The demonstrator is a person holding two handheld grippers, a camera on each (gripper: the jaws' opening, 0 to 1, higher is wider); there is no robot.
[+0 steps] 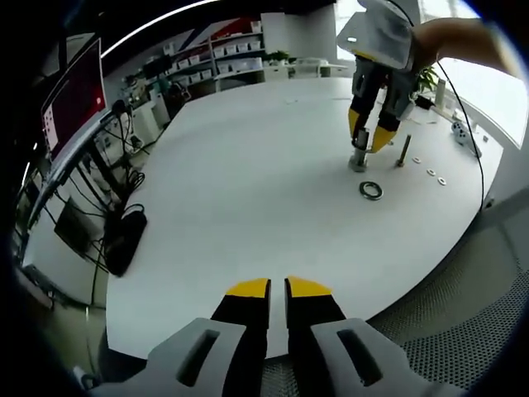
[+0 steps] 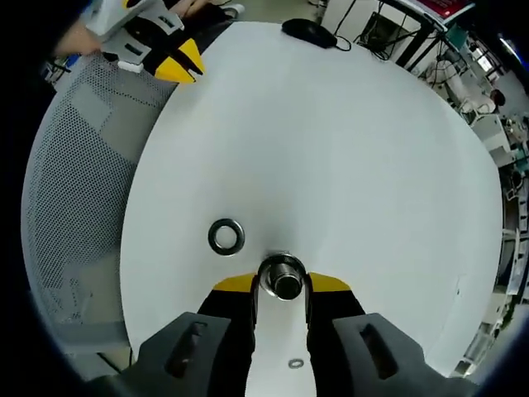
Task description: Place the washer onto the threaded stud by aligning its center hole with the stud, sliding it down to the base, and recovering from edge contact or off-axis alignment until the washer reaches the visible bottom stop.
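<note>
In the right gripper view I look straight down on the threaded stud (image 2: 285, 279), a shiny round metal end with a dark middle. My right gripper (image 2: 283, 285) is shut on it, one yellow tip against each side. A steel washer (image 2: 226, 236) lies flat on the white table just left of the stud. In the left gripper view the right gripper (image 1: 366, 136) hangs over the stud (image 1: 359, 159), and the washer (image 1: 371, 191) lies a little nearer. My left gripper (image 1: 278, 289) is shut on nothing at the table's near edge, far from both.
A second upright stud (image 1: 404, 151) and several small washers (image 1: 431, 172) sit right of the work spot. One small washer (image 2: 295, 362) lies between my right jaws' bases. The round white table (image 1: 248, 182) is bare across its middle. A perforated grey chair (image 2: 83, 190) stands beside it.
</note>
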